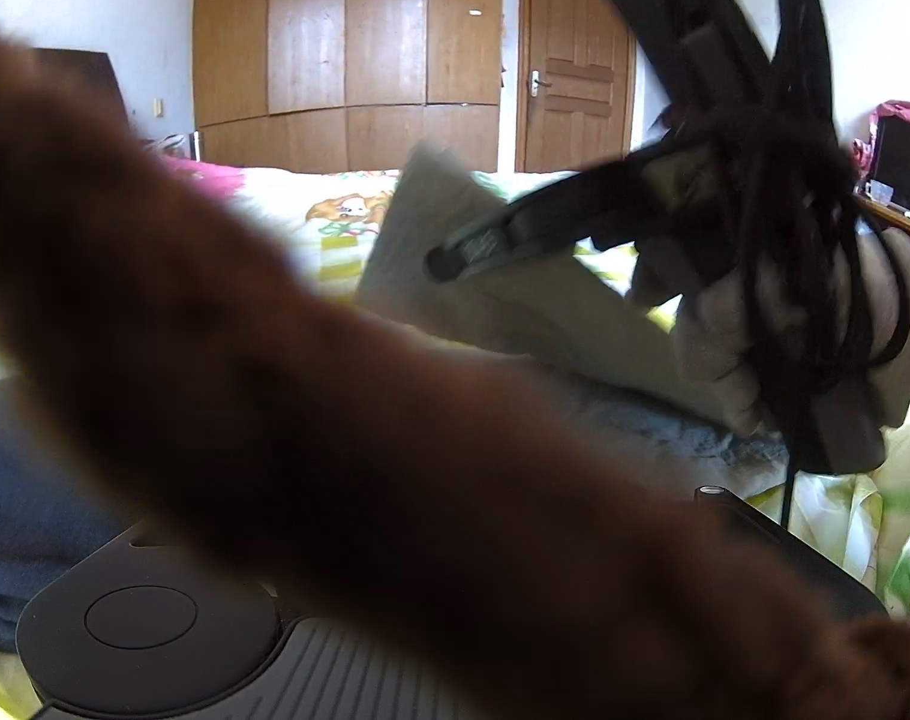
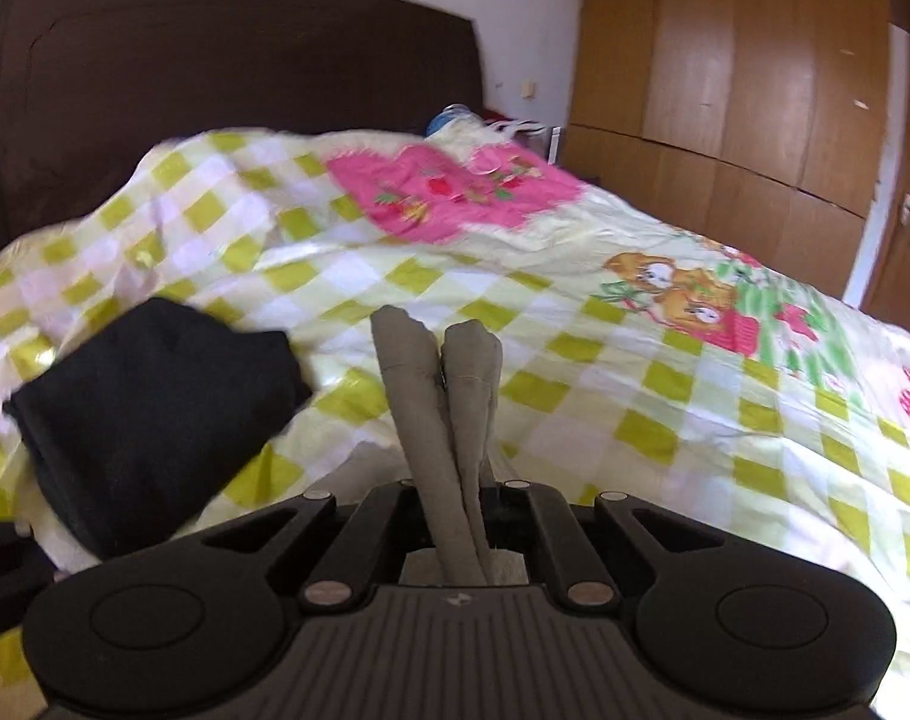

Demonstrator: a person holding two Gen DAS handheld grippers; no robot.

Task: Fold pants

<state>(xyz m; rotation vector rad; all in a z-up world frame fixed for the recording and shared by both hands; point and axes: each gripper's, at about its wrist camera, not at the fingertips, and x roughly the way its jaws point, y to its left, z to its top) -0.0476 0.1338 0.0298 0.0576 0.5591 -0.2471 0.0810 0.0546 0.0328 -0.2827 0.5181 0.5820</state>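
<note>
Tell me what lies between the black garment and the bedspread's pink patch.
Nothing: the right wrist view shows only bare checked bedspread between black garment and pink patch.

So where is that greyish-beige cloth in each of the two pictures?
Left wrist view: the cloth hangs at centre-right, pinched by the right hand-held gripper.
Right wrist view: the cloth sits at centre, bunched between that gripper's closed fingers.
Shared landmark: the wardrobe, top centre in the first, top right in the second.

No readable text, labels, brands, numbers anywhere; views blurred.
</note>
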